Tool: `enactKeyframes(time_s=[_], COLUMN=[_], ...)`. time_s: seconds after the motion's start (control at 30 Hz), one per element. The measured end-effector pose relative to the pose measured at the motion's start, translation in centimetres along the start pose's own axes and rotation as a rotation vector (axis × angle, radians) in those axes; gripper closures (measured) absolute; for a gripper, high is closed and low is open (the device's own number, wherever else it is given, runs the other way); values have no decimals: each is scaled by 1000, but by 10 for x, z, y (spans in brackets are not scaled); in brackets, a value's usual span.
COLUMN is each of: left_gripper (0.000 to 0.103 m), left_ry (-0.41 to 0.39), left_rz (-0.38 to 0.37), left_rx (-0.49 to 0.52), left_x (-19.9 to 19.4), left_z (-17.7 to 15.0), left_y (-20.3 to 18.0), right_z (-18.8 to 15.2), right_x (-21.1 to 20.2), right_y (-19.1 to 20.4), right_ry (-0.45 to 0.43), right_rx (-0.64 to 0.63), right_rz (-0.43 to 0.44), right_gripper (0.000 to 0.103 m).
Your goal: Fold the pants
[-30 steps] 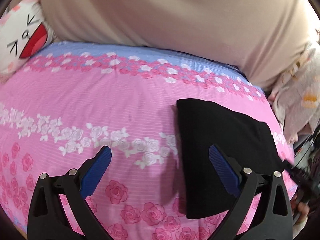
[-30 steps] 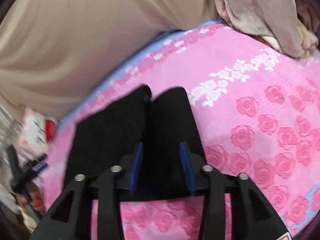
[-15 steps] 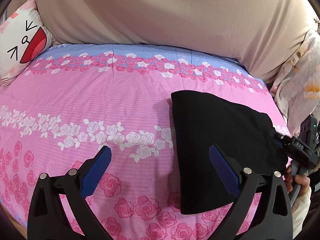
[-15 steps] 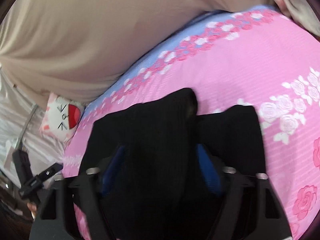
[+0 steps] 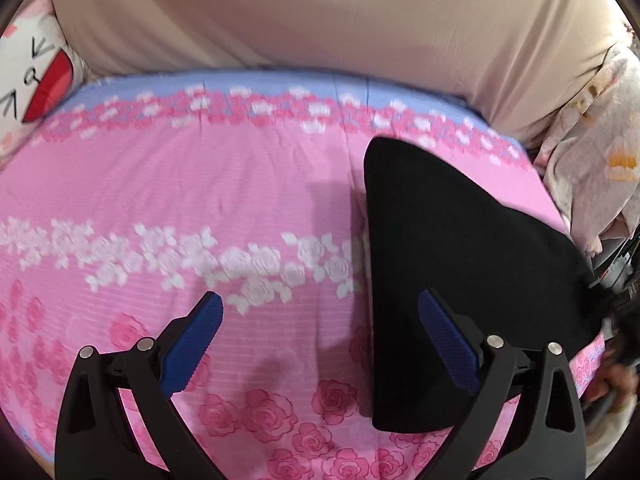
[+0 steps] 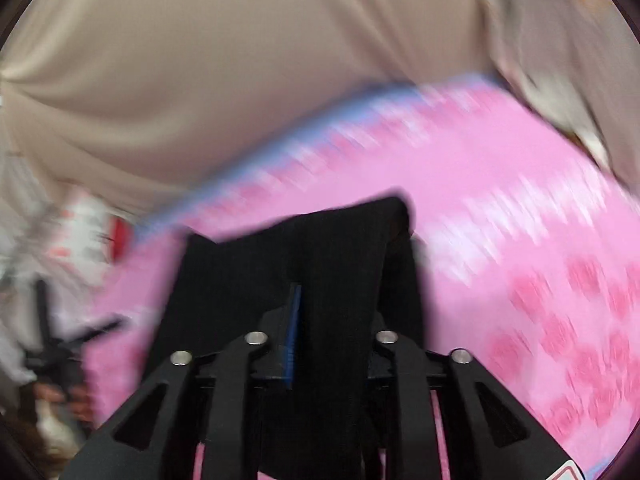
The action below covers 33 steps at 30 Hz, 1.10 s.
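- Pants (image 5: 460, 264), black and already reduced to a compact folded panel, lie on the right side of the pink rose-print bedspread (image 5: 200, 184), reaching from the near edge toward the far blue border.
- Left gripper (image 5: 320, 320) hovers over the bedspread with its blue pads wide apart and nothing between them; its right finger overlaps the near part of the pants in the view, though contact cannot be confirmed.
- Right gripper (image 6: 332, 320) is clamped on the pants: dark cloth bunches between its fingers and hides one pad, leaving only a sliver of blue showing.
- Cloth held there rises into a ridge (image 6: 360, 224) above the flat layer (the right wrist view is heavily smeared, so how many layers it pinches is probably not readable).
- Judging by the neat rectangle, most folding looks done; what seems left is laying over or flattening the lifted section and letting go.
- Beige curtain (image 5: 320, 20) hangs beyond the far edge, and a cartoon-face pillow (image 5: 28, 76) sits far left.
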<state>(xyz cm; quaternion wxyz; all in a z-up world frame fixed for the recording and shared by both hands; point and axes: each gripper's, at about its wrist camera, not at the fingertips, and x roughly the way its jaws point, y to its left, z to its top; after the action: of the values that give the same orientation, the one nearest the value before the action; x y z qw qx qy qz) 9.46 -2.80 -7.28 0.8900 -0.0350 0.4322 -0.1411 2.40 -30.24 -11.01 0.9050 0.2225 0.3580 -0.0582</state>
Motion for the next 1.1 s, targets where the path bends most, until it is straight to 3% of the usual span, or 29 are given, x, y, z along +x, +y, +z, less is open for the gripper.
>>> enactKeyframes(time_s=[0.03,0.1,0.17,0.23,0.3,0.33,0.4,0.5,0.57,0.6,0.63,0.67,0.77,0.8,0.83,0.9,1.0,1.07,1.1], left_gripper=[7,7,7,7,7,7,5,5,5,5,5,5,5,5,5,5,5,5,5], left_ry=[17,22,11,21,39,44,46,41,38,34,31,33,17,9,2,-1,35,129,164], left_rz=[-6,-5,-10,-8,20,27,41,42,39,35,38,44,47,43,24,-24,-153,-288,-307], left_rx=[0,13,29,48,58,60,52,36,36,37,39,44,54,51,50,40,-54,-143,-161], left_x=[5,6,5,10,19,23,27,30,32,33,33,34,27,23,17,9,9,27,34], left_z=[-1,-4,-6,-9,-13,-16,-19,-20,-21,-21,-21,-21,-20,-20,-19,-17,-19,-23,-25], left_y=[-1,-5,-9,-15,-19,-20,-18,-14,-12,-13,-13,-14,-15,-15,-15,-15,-2,7,7], right_z=[-6,-10,-1,12,24,29,31,35,45,52,60,66,66,60,49,30,-4,-16,-24], right_x=[5,-10,-40,-47,-32,-12,30,104,146,158,162,150,94,73,47,9,-24,-27,-28], right_y=[-7,-6,22,53,85,104,134,159,144,132,116,108,100,96,87,72,53,41,36], right_ry=[9,-63,-189,-203,-143,-77,44,176,199,207,220,177,1,-40,-79,-132,-140,-103,-82], right_rx=[25,76,5,-68,-124,-149,-188,-265,-232,-193,-99,-39,-80,-83,-79,-70,-102,-99,-95], right_rz=[-8,16,3,55,170,252,299,193,71,49,111,127,9,-7,-16,-55,-160,-198,-216], right_gripper=[75,74,74,74,79,87,94,98,102,103,103,100,89,78,51,24,22,20,20])
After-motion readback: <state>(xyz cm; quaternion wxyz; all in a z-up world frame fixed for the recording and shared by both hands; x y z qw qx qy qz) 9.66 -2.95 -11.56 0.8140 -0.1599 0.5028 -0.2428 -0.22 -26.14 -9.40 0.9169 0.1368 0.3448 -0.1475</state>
